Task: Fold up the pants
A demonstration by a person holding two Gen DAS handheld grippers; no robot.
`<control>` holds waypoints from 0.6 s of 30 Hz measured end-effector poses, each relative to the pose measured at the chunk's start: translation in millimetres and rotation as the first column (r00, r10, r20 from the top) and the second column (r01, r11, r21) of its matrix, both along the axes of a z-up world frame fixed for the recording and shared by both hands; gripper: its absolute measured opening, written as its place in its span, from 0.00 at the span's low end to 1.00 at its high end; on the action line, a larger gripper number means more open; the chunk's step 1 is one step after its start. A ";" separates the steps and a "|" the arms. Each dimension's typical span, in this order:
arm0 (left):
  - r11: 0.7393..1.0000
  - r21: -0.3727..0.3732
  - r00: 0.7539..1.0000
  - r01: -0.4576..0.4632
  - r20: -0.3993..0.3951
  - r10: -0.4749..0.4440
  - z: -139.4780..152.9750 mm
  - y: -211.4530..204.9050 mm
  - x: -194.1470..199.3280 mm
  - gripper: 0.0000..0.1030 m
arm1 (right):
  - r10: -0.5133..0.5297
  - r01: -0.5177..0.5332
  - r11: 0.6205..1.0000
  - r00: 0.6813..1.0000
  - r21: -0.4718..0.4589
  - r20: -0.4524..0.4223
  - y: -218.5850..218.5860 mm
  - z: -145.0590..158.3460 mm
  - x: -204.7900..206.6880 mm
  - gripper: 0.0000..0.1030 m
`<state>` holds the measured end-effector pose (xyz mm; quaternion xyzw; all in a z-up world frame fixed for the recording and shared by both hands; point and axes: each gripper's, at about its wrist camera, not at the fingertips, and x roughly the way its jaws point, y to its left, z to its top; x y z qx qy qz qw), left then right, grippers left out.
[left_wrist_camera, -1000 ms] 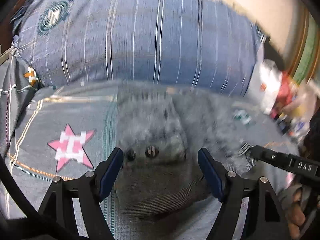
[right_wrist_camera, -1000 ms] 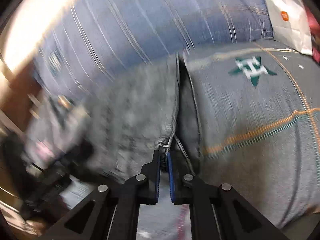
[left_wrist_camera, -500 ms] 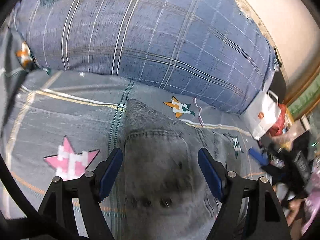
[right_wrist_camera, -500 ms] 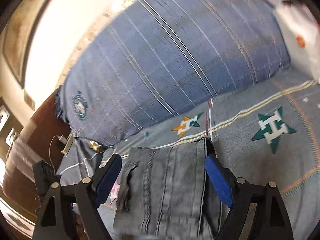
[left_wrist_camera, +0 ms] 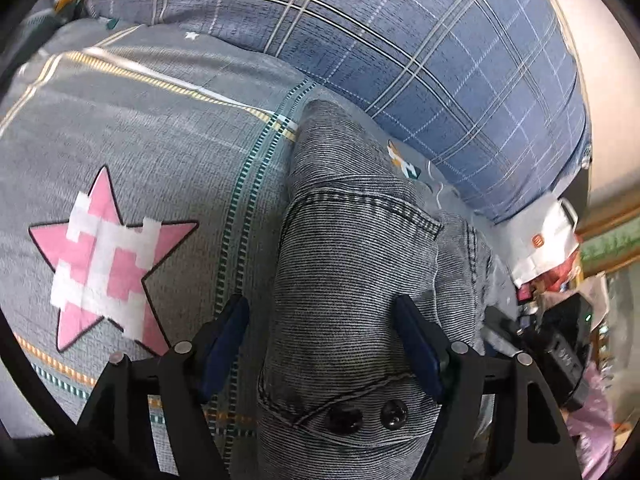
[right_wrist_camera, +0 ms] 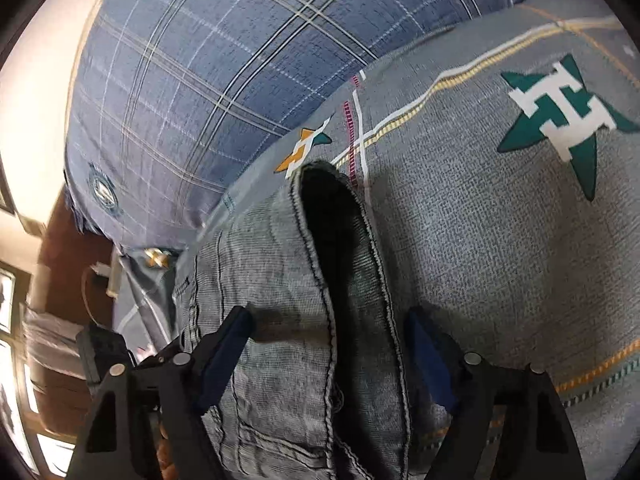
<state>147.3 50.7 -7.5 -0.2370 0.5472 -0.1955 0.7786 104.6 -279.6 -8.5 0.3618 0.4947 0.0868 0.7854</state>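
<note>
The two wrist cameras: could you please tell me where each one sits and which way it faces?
Left wrist: on the left tongs, looking down along open fingers at the jeans pocket and rivets, pink star beside; jaws just narrowed, not gripping.
Right wrist: on the right tongs, looking down at the jeans' open hem, green star beyond; jaws apart, not gripping.
Shared: jeans, grey bedspread, blue plaid pillow.

- Grey bedsheet point(left_wrist_camera: 140, 128) with a pink star point(left_wrist_camera: 108, 256) at left
- Blue plaid pillow point(left_wrist_camera: 420, 52) across the top
- White paper bag point(left_wrist_camera: 544, 244) at right
</note>
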 end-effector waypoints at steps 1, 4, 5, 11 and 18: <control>1.000 -0.007 1.000 0.005 0.000 -0.005 0.7 0.3 -1.4 0.67 | -0.007 0.007 1.000 1.000 -0.004 -0.004 0.7 -0.3 -1.5 0.74; 0.999 -0.040 1.000 0.002 -0.003 -0.002 0.8 2.8 -7.5 0.61 | -0.018 0.018 1.000 1.000 0.000 -0.013 4.1 -4.7 -4.3 0.53; 0.999 -0.044 1.000 -0.003 -0.005 0.003 0.3 2.8 -8.9 0.61 | -0.023 0.023 1.000 1.000 0.005 -0.014 3.8 -8.4 -2.6 0.48; 0.999 -0.043 1.000 -0.010 0.000 0.010 -2.4 5.3 -12.8 0.53 | 0.026 -0.026 0.999 0.999 -0.028 -0.020 8.0 -14.1 2.6 0.49; 0.999 -0.049 0.994 -0.009 0.110 0.015 28.8 -2.7 -28.5 0.24 | 0.048 -0.037 0.994 0.994 -0.107 0.099 21.4 13.0 -7.0 0.20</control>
